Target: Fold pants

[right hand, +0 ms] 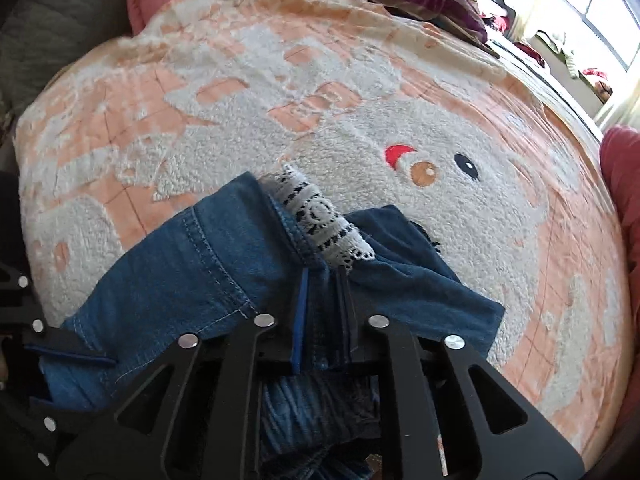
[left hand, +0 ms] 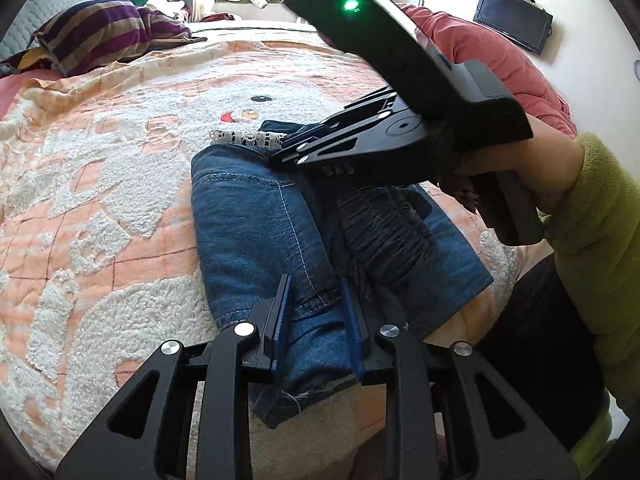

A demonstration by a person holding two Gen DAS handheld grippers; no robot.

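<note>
So the jeans (left hand: 256,216) are lying part-folded on a bed, on a fuzzy peach-and-white blanket (left hand: 100,208) with a cartoon face stitched into it (button nose, little red cap). White lace trim (right hand: 320,220) pokes out of the denim at the far end. Left gripper (left hand: 316,312) is clamped on a bunched fold at the near edge of the jeans, right gripper (right hand: 324,320) pinches the denim just below the lace. A striped purple pillow (left hand: 104,32) sits at the far side of the bed, with a bright window (right hand: 592,8) and a dark wall screen (left hand: 514,18) beyond.
</note>
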